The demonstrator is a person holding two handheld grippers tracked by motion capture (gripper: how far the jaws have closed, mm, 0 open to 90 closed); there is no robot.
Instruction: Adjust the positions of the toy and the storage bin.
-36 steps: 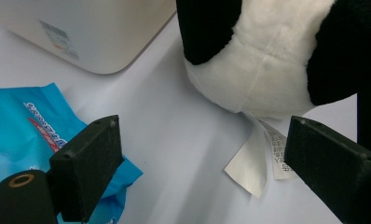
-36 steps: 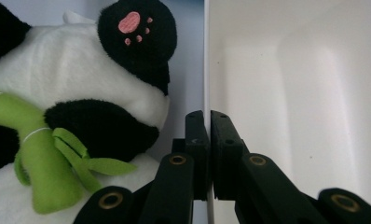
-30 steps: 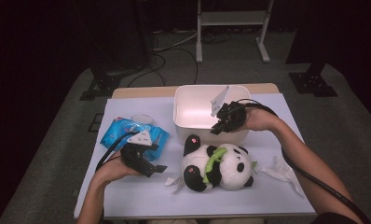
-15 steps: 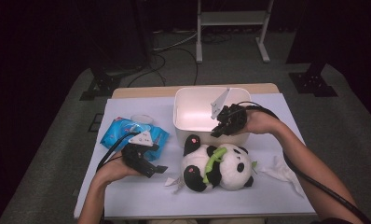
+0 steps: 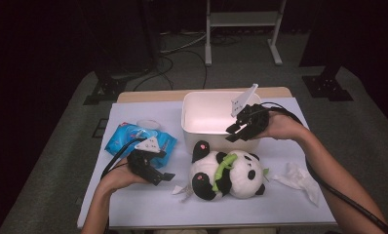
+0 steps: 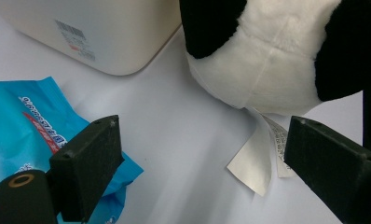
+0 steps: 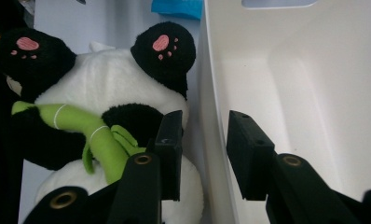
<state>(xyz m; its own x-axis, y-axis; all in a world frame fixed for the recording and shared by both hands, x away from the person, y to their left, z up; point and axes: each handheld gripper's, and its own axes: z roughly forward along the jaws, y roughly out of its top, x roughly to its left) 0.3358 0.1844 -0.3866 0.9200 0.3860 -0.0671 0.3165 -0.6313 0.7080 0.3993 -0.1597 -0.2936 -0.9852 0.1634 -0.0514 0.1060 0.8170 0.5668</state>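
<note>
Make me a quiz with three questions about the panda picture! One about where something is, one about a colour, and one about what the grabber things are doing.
1. Where does the blue packet lie?
A. Inside the white bin
B. On the table, left of the panda
C. On top of the panda

2. What colour is the stalk that the toy panda hugs?
A. Green
B. Red
C. Yellow

3. How do the jaws of the right gripper stand?
A. Shut on the panda
B. Shut on the tissue
C. Open, one on each side of the wall of the white bin

Answers:
1. B: the high view shows it flat on the table beside the left gripper.
2. A: the right gripper view shows a bright green stalk across its belly.
3. C: the right gripper view shows a gap between the jaws with the bin's rim in it.
</note>
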